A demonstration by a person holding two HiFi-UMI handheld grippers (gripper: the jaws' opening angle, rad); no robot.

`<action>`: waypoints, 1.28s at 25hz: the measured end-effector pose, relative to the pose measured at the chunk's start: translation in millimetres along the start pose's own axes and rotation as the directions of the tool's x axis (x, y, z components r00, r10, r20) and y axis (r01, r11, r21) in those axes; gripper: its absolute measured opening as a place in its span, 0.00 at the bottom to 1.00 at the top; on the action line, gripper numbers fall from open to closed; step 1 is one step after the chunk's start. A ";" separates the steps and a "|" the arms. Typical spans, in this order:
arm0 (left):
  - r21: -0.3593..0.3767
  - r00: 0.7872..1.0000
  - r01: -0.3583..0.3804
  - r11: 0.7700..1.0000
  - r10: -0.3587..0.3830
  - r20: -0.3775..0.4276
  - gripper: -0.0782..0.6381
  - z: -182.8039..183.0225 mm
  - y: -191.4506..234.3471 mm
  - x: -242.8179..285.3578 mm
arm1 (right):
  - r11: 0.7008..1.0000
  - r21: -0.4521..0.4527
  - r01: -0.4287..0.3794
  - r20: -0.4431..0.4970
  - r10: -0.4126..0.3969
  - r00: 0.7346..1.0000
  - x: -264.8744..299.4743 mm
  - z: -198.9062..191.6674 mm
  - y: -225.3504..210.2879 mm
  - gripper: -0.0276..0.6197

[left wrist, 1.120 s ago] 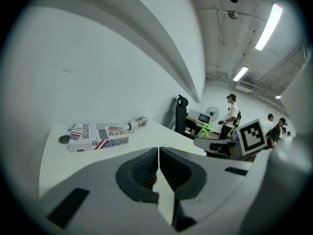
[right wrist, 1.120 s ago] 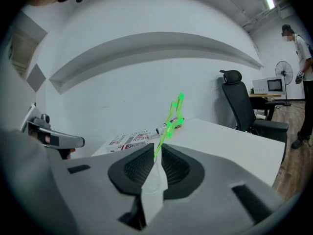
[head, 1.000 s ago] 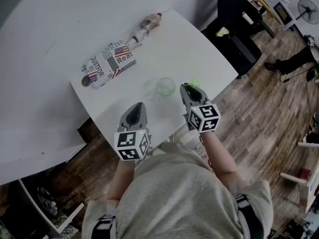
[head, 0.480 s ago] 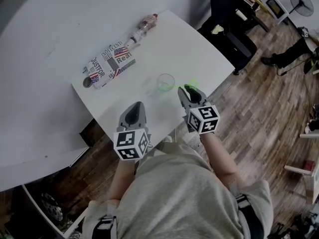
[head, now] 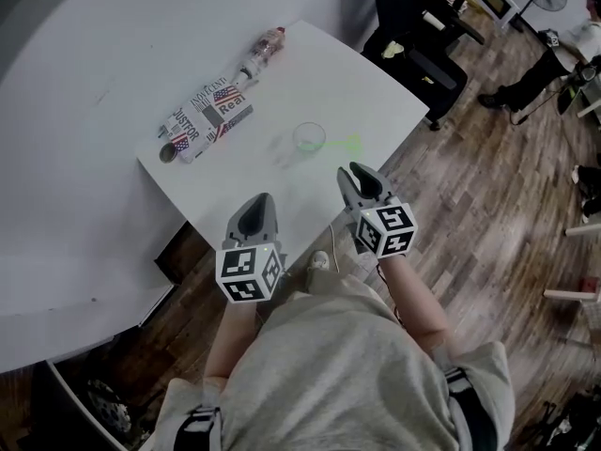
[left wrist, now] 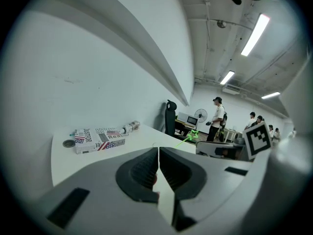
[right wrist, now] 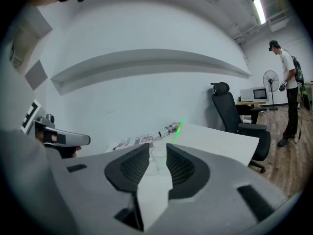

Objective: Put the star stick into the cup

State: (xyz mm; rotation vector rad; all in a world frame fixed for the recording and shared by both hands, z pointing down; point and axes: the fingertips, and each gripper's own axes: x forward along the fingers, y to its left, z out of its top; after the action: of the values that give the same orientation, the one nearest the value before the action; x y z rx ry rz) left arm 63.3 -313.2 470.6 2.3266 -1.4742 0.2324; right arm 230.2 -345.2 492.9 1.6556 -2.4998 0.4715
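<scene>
A clear plastic cup (head: pixel 308 137) stands on the white table (head: pixel 376 92). The green star stick (head: pixel 346 144) leans out of the cup toward the right; its lower end is hard to make out. In the right gripper view the stick (right wrist: pixel 179 128) rises above the cup (right wrist: pixel 157 158). My right gripper (head: pixel 356 173) hangs near the table's front edge, short of the cup. Its jaws are opening with nothing between them. My left gripper (head: pixel 255 202) hovers over the front edge to the left, shut and empty. In the left gripper view the star (left wrist: pixel 194 134) shows at the far right.
A newspaper-print box (head: pixel 208 113) lies at the table's back left with a small round lid (head: pixel 167 153) beside it. A bottle (head: pixel 261 49) lies on its side behind the box. A black office chair (head: pixel 413 26) stands past the table's right corner. People stand farther off.
My right gripper has let go of the star stick, opened its jaws and drawn back from the cup toward me. The stick stays at the cup. The left gripper holds its place.
</scene>
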 end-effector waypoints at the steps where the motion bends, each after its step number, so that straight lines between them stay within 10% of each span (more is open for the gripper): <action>1: 0.004 1.000 0.007 1.000 -0.007 0.001 0.12 -1.6 -2.2 -5.8 | 1.000 0.000 0.005 0.009 -0.005 1.000 -7.1 1.1 3.7 0.21; 32: 0.045 0.993 0.114 0.993 -0.115 0.038 0.12 -50.1 -16.5 -191.8 | 0.999 -0.049 0.010 0.170 -0.002 0.985 -180.3 -4.1 189.0 0.04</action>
State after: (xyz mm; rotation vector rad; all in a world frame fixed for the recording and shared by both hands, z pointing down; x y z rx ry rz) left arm -2.8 -126.8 448.9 2.4539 -1.3612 0.1882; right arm 129.7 -117.6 413.2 1.7533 -2.6002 0.2748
